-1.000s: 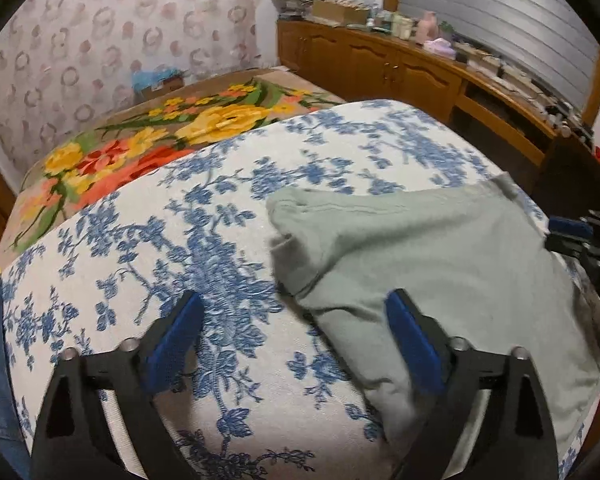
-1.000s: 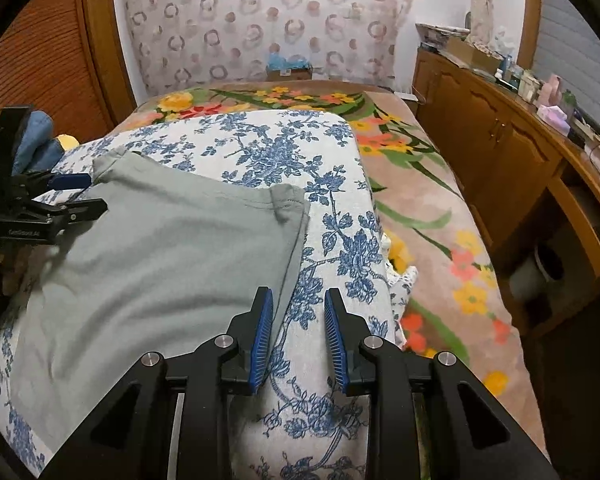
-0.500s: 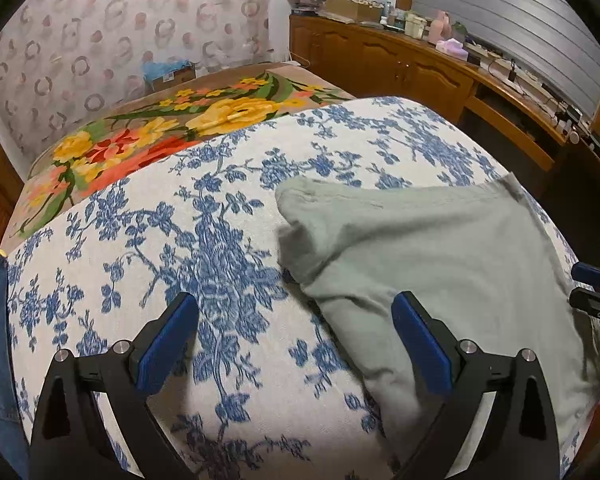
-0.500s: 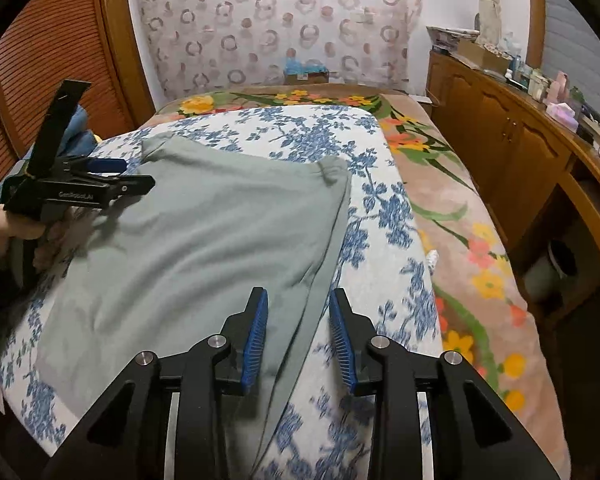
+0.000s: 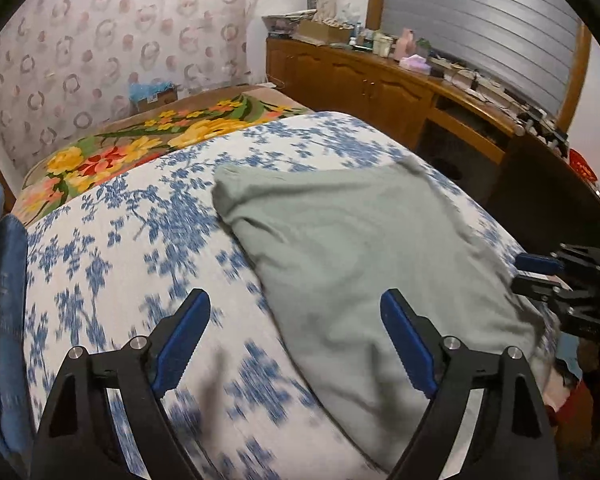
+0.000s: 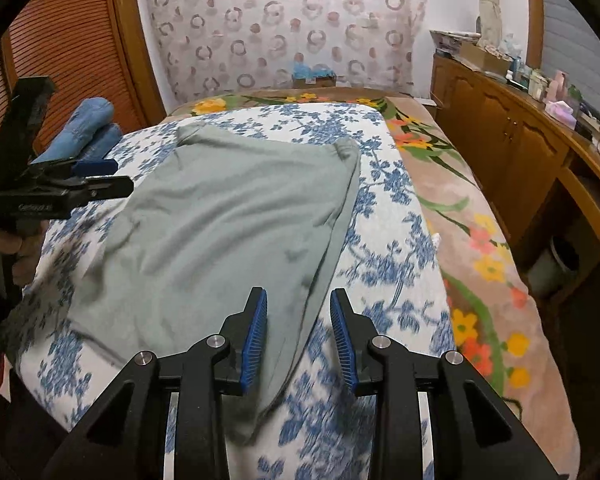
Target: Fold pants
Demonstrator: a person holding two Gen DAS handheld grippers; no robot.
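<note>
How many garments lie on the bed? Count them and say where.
2: gray pants spread on the blue-flowered sheet; rolled jeans at the sheet's left edge by the wardrobe. More may lie out of view.

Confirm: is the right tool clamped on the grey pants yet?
No, the right tool is open, its jaws apart over the grey pants edge.

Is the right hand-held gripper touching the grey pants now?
Cannot tell. In the right wrist view the right hand-held gripper is open astride the grey pants edge, but blur hides any gap; the left wrist view settles nothing either.
</note>
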